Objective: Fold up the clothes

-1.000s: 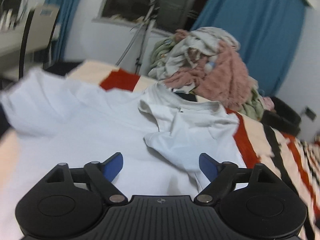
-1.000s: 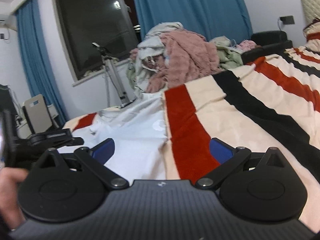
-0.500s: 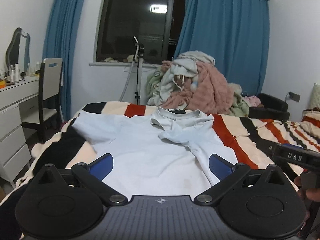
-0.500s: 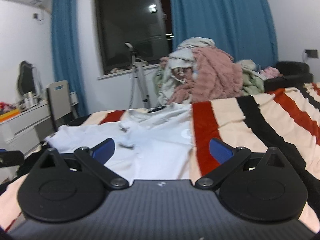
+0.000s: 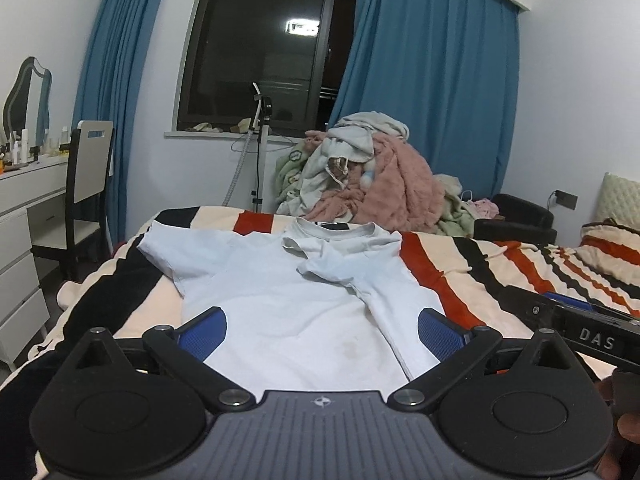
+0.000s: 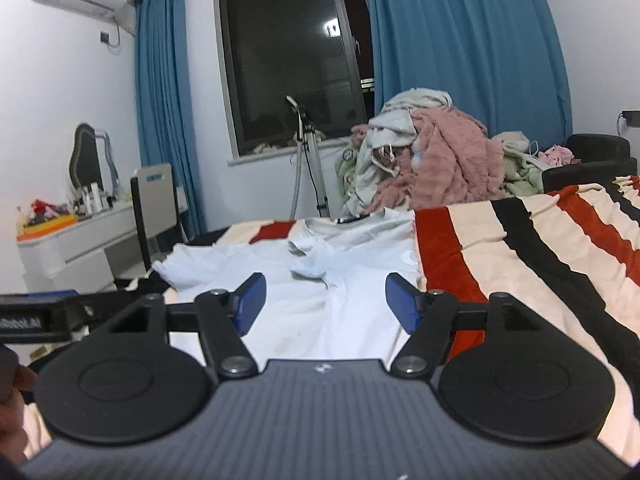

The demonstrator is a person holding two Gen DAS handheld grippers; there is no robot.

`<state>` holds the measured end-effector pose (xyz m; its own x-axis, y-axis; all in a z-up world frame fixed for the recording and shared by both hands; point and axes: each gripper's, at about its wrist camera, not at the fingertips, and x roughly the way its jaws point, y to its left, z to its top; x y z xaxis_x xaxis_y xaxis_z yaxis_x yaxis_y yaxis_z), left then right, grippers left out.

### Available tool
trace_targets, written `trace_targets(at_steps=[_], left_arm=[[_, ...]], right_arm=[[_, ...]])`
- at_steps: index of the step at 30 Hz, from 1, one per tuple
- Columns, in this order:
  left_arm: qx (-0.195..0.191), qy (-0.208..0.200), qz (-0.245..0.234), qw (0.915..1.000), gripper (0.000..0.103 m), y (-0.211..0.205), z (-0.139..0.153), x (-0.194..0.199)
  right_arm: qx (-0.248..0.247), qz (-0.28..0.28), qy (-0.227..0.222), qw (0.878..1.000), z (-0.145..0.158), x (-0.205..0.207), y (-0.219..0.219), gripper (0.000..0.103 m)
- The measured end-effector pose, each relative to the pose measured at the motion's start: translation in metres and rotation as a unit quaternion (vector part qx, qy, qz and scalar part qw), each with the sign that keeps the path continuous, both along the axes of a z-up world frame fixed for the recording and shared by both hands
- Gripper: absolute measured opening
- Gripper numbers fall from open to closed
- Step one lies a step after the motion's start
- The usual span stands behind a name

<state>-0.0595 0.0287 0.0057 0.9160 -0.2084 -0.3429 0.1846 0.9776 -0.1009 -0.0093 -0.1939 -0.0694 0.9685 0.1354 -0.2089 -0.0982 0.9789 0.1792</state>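
One white short-sleeved cotton T-shirt lies flat on the red, black and cream striped blanket, one sleeve folded across its chest, while the left gripper and right gripper hover above, both jaws wide apart, empty.

Both views low, facing shared T-shirt
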Motion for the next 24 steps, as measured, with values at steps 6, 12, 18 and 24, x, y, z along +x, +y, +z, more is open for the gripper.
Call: trace_targets(at_steps=[6, 12, 18, 24], left_arm=[[-0.009, 0.01, 0.008, 0.9999, 0.103, 0.003, -0.001, 0.006], [-0.007, 0.019, 0.011, 0.9997, 0.103, 0.005, -0.002, 0.009], [0.006, 0.026, 0.021, 0.9994, 0.103, 0.009, 0.001, 0.011], [0.022, 0.024, 0.032, 0.999, 0.103, 0.024, 0.008, 0.015]], right_arm=[[0.001, -0.013, 0.002, 1.0, -0.005, 0.005, 0.0, 0.103], [0.003, -0.026, 0.006, 1.0, -0.011, 0.01, -0.001, 0.103], [0.005, -0.028, 0.028, 0.999, -0.018, 0.014, -0.004, 0.103], [-0.02, 0.023, 0.068, 0.997, -0.024, 0.061, 0.01, 0.087]])
